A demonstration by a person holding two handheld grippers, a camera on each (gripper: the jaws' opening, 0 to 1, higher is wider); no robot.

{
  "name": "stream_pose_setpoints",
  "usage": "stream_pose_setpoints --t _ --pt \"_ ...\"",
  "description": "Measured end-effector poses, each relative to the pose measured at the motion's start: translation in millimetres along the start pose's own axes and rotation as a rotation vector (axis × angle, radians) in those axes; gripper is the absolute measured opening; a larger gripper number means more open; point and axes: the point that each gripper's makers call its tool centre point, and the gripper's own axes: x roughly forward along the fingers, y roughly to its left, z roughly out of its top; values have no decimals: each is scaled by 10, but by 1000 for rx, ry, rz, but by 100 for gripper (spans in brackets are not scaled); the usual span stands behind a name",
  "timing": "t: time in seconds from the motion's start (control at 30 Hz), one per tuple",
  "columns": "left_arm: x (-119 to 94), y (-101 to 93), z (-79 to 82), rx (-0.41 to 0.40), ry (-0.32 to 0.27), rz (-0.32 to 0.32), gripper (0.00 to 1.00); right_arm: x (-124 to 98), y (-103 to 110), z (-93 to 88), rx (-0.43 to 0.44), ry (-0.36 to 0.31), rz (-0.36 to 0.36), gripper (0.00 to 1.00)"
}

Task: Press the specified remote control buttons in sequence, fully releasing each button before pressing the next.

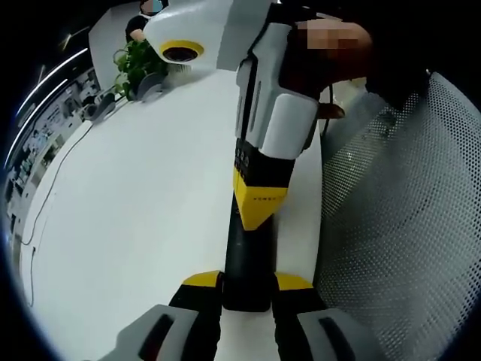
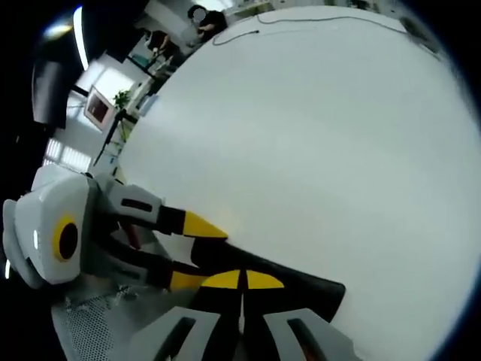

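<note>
The left gripper (image 1: 246,289) clamps the near end of the black remote control (image 1: 248,248), held over the white table (image 1: 135,226). The right gripper (image 2: 242,280), its 2 yellow tips together, presses down on the remote, hiding its buttons. A mesh chair (image 1: 398,226) stands beside.

One black remote (image 1: 246,263) lies on one white table (image 1: 143,226). Two grippers are in play: the left one (image 1: 248,297) and the right one (image 1: 259,207). One mesh chair back (image 1: 406,226) stands beside the table. One potted plant (image 1: 139,60) sits at the far end, and one thin cable (image 1: 45,203) trails across the top.
</note>
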Motion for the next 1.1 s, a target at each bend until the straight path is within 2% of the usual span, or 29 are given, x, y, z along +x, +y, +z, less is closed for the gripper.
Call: stream_pose_setpoints --t 0.2,0.53,0.63,1.1 --pt "-2 -4 2 -6 -7 4 25 -9 -10 10 114 -4 40 0" --pt "-3 -6 -1 -3 -4 4 25 -26 63 45 111 -33 64 0" --pt "-2 -5 -2 -2 -2 4 25 5 88 29 124 -24 87 0" --pt "1 -5 2 5 4 0 25 60 113 -2 111 0 85 0"
